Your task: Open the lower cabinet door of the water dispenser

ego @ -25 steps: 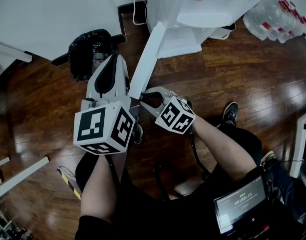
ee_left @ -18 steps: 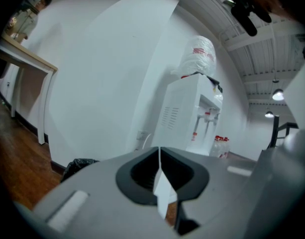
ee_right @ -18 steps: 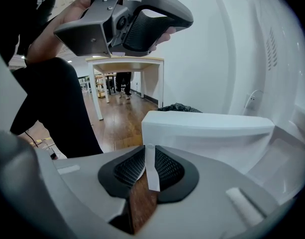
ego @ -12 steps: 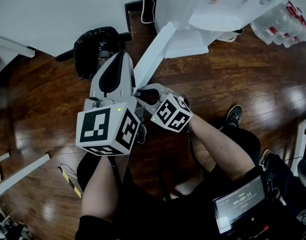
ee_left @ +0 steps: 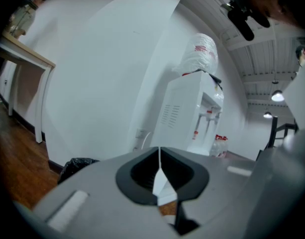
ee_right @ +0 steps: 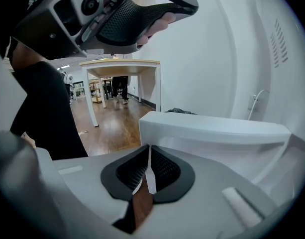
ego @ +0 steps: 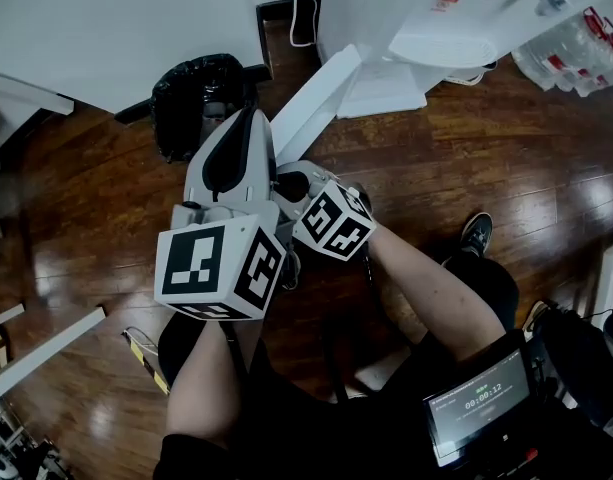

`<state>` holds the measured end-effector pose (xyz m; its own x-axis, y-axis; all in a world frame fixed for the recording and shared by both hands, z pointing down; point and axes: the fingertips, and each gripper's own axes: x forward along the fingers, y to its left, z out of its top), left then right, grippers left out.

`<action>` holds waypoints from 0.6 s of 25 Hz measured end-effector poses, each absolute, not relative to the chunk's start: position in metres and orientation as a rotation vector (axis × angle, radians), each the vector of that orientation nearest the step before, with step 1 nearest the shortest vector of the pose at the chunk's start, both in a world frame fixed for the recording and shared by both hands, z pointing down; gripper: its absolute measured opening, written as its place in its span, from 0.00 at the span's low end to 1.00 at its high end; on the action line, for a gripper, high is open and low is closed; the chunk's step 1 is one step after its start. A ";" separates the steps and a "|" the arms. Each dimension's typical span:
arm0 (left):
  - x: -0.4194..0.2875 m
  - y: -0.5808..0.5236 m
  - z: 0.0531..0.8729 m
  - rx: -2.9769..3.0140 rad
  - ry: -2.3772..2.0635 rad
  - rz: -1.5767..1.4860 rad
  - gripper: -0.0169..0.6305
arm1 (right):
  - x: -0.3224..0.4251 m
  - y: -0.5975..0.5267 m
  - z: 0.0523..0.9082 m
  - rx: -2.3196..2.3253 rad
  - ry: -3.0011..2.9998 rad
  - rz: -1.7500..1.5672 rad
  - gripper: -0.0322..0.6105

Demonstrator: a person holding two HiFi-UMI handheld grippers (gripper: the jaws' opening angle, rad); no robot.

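The white water dispenser [ego: 426,8] stands at the top of the head view, and it also shows in the left gripper view [ee_left: 192,113]. Its lower cabinet door [ego: 311,98] is swung out towards me. My left gripper [ego: 249,116] is shut and empty, its jaws lying over the door's near end. My right gripper [ego: 283,176] sits close beside the left one, partly hidden by it. In the right gripper view its jaws [ee_right: 149,156] meet with nothing between them. The door's edge [ee_right: 212,131] runs just beyond the tips, apart from them.
A bin with a black bag [ego: 191,93] stands left of the door by the wall. A white cord [ego: 298,13] hangs behind the dispenser. Packed water bottles [ego: 576,43] lie at top right. My shoe [ego: 476,233] and a small screen [ego: 476,408] are at lower right. A table [ee_right: 122,63] stands further off.
My right gripper has moved left, up against the left gripper. The door's far end now sits further right in the head view. The left gripper has stayed almost still.
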<state>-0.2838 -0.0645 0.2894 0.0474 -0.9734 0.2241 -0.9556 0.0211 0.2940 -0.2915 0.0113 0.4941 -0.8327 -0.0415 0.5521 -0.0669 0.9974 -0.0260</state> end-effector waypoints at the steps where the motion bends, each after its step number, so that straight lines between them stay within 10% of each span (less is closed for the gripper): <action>1: -0.284 -0.065 0.290 1.971 -1.942 -0.069 0.07 | -0.292 0.011 0.495 0.074 -2.558 0.065 0.07; 15: -0.250 -0.077 0.282 2.051 -1.892 -0.086 0.07 | -0.225 -0.035 0.457 0.367 -2.638 0.188 0.06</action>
